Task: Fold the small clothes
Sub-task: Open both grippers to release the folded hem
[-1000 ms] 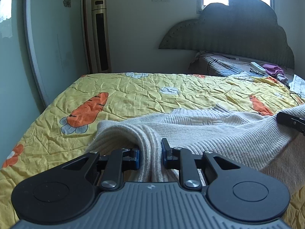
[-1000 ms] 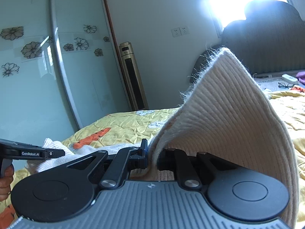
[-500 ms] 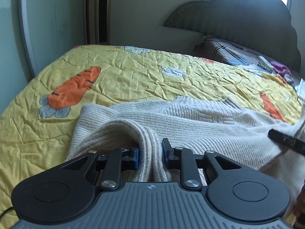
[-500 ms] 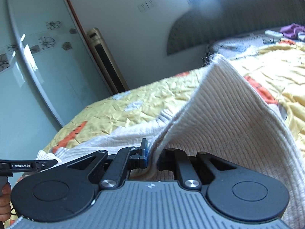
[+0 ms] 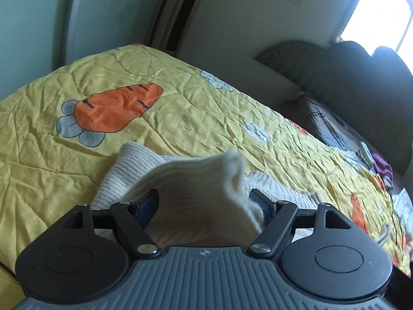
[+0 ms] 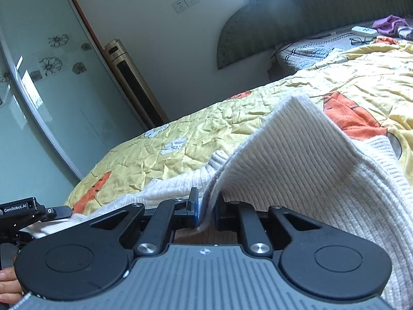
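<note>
Left hand-held gripper (image 5: 204, 204): jaws opening, spread wide, a blurred fold of cream ribbed knit sweater (image 5: 196, 180) loose between them. Sweater lies on the bed's yellow carrot-print quilt (image 5: 180, 108), near its front edge. Right hand-held gripper (image 6: 206, 210): pinching the sweater's raised edge.

The raised sweater (image 5: 201, 193) fold is motion-blurred and hides the inner faces of the left gripper (image 5: 205, 204) fingers. The person's hand (image 6: 9, 284) is cut off at the edge. Small items by the headboard (image 6: 296, 18) are too small to identify
</note>
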Available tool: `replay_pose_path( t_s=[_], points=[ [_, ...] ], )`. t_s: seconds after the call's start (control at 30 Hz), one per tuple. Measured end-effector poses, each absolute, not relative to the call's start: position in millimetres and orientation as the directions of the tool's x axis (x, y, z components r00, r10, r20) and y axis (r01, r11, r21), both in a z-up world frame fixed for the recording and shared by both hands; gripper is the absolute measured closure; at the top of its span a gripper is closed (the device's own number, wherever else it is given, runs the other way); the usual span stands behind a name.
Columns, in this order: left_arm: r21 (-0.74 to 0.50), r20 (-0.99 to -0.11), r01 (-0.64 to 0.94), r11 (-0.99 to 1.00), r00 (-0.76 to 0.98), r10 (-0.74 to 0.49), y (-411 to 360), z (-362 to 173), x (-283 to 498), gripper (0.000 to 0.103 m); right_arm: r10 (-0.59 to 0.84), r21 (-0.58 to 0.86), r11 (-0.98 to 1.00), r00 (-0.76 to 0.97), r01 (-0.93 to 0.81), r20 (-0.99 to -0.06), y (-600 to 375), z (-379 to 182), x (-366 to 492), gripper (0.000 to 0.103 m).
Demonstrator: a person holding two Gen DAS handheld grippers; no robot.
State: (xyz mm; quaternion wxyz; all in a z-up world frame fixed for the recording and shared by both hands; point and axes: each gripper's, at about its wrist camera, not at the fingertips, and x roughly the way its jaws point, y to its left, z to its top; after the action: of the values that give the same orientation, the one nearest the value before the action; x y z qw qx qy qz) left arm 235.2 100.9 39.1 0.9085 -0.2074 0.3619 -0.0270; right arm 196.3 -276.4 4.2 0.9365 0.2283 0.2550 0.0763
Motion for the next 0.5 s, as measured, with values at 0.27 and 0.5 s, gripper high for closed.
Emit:
replay_pose_path(
  t_s=[0.27,0.5],
  points=[
    [-0.382,-0.617,-0.168,0.909,0.778,-0.116,112,44,227,0.026,0.235,0.465,0.885,0.882,-0.020,-0.408,-283,1,194,0.035],
    [-0.301,-0.593,-0.205,0.931,0.805,-0.014,122,50,214,0.023,0.229,0.462,0.887,0.878,-0.011,-0.419,-291,-10,194,0.031]
  ],
)
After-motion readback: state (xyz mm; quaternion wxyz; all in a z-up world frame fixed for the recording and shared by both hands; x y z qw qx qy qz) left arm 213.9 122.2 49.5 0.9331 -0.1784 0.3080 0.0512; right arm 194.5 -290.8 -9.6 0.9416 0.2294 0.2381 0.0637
